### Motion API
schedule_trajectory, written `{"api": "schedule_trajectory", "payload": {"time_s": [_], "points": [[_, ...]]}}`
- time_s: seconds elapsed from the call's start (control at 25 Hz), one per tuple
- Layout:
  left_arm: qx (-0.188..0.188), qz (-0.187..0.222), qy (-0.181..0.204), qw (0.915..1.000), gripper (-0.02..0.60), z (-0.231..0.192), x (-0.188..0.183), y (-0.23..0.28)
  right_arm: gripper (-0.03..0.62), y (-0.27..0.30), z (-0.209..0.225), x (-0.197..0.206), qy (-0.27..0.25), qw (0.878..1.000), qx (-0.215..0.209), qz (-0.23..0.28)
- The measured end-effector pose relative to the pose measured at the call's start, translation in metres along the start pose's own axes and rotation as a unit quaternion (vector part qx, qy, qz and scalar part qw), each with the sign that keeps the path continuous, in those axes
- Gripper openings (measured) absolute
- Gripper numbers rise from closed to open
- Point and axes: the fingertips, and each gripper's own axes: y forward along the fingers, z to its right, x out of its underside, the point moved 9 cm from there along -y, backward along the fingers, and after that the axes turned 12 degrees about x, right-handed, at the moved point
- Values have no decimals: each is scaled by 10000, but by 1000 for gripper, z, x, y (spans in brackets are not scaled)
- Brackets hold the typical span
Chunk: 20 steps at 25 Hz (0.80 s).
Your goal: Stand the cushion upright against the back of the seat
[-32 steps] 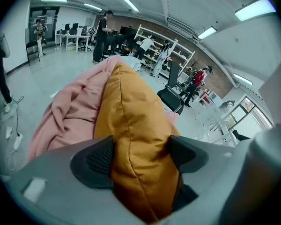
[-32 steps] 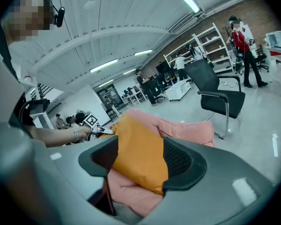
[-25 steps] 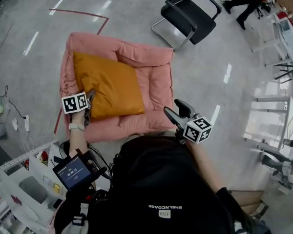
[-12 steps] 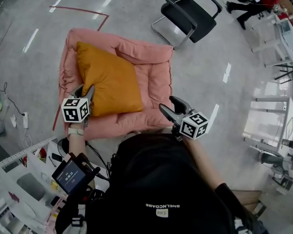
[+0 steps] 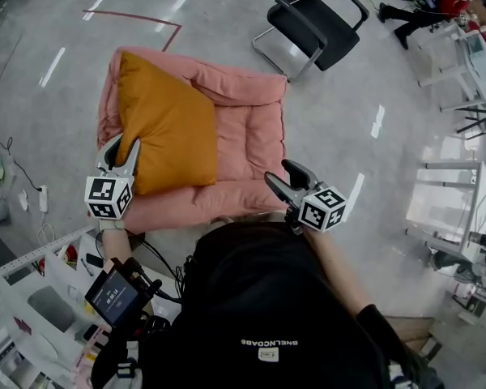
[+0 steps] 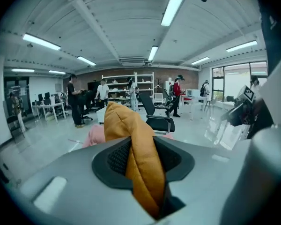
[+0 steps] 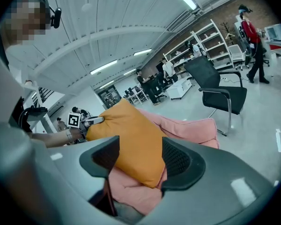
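- While spread flat on grey floor (image 5: 356, 136), filling upper left-centre of head view: pink seat (image 5: 247, 136), puffed back roll (image 5: 235, 83) toward top of frame.
- Across bottom of same view: black top (image 5: 267, 314) of person, seen from above.
- Over left half of seat: orange cushion (image 5: 166, 120), slanted, far corner up by back roll at upper left, near left corner lifted clear of padding, right edge down on seat. Not upright against back roll.
- At top of frame, right of seat and apart from it: black chair (image 5: 312, 19) on metal legs.
- At left edge of seat, below cushion: left gripper (image 5: 121, 148), clenched on cushion's near corner. Just been closing on it. In left gripper view, orange fabric pinched between both pads, edge-on, rising up middle of frame.
- At lower right of seat, just off its front edge: right gripper (image 5: 277, 173), released, spread wide, nothing pinched. Through gap in right gripper view, cushion and seat farther off, untouched by pads.
- At lower left corner of head view: small lit screen (image 5: 113, 297).
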Motion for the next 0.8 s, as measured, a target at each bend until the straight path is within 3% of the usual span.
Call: {"api": "schedule_trajectory", "payload": {"time_s": [0.08, 0.16, 0.44, 0.8], "points": [[59, -28, 190, 9998, 147, -2, -10, 3, 284, 0, 4, -1, 41, 10000, 25, -11], [39, -64, 147, 9999, 150, -3, -15, 3, 283, 0, 4, 0, 64, 10000, 39, -23], [-165, -244, -322, 9990, 163, -8, 3, 7, 282, -4, 1, 5, 58, 9999, 89, -3], [-90, -561, -969, 9937, 163, -35, 29, 27, 282, -4, 9, 5, 104, 9998, 166, -34]]}}
